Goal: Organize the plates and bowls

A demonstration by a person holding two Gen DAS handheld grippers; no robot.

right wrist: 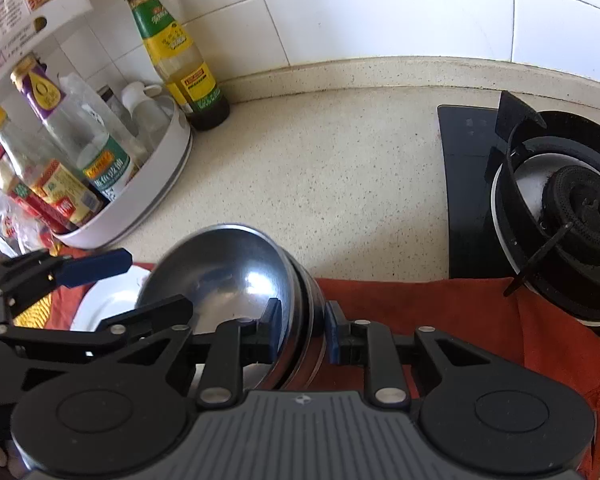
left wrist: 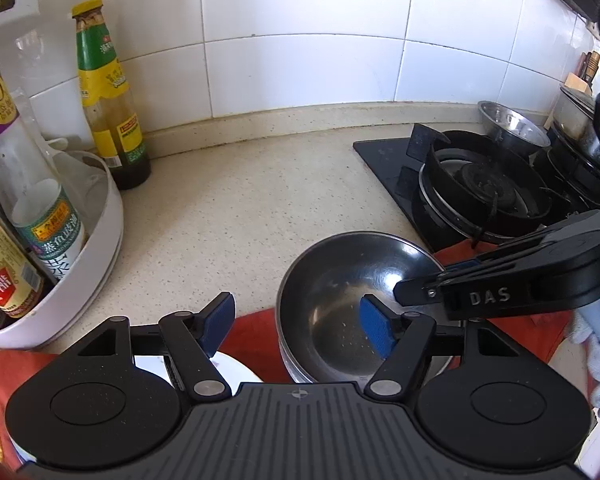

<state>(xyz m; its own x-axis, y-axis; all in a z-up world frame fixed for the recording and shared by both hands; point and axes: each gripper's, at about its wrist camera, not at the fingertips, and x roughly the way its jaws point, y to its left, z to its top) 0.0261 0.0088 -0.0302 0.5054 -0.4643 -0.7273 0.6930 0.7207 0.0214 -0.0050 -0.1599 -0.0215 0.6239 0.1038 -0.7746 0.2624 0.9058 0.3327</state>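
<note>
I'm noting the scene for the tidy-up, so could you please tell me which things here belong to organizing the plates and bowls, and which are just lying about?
Part of the job:
- stacked steel bowls, rim clamped in the right gripper
- white plate
- left gripper, jaws open

Just lying about:
- sauce bottle
- white condiment rack
- gas burner
- red cloth
</note>
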